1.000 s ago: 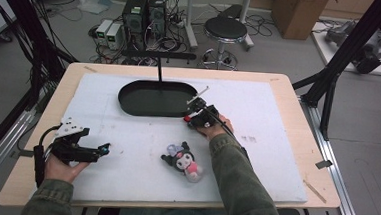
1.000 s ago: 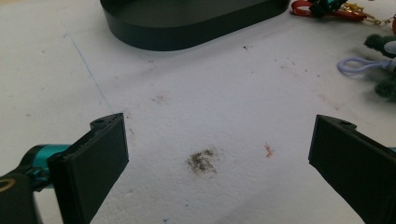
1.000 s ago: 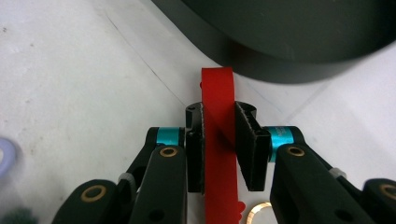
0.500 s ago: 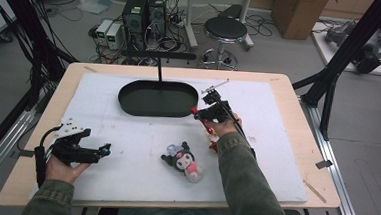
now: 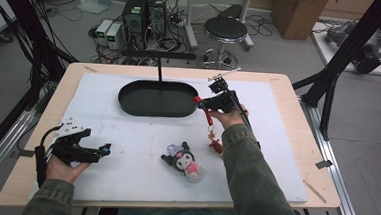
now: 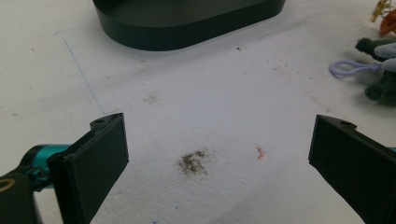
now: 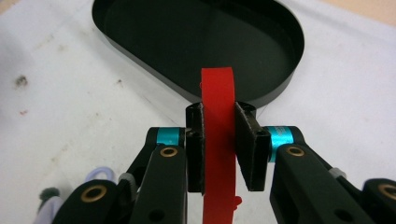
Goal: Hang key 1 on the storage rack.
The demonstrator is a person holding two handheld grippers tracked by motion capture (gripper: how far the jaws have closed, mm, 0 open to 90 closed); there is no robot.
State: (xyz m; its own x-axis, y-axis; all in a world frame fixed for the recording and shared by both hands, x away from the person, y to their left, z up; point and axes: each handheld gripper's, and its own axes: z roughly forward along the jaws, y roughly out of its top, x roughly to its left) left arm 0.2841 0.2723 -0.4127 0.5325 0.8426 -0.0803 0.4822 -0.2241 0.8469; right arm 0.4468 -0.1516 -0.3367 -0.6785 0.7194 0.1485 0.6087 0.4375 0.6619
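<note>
My right gripper (image 5: 199, 102) is shut on a red strap (image 5: 208, 117) and held above the white mat, beside the right end of the black oval tray (image 5: 154, 98). A small red and gold charm (image 5: 215, 143) dangles from the strap's lower end. In the right gripper view the strap (image 7: 218, 93) stands pinched between both pads, with the tray (image 7: 196, 37) just beyond. My left gripper (image 5: 107, 148) rests low at the mat's left, jaws wide open (image 6: 222, 127) and nothing between them. A black-and-pink plush toy (image 5: 184, 159) lies on the mat near the front.
The white mat (image 5: 127, 133) covers most of the wooden table (image 5: 297, 129). A thin black post (image 5: 159, 68) rises behind the tray. In the left gripper view the plush toy (image 6: 383, 70) with a lilac loop (image 6: 350, 68) lies at the right edge.
My right gripper has risen and drifted away from me, lifting the red strap so its charm now hangs off the mat. The left gripper has stayed still.
</note>
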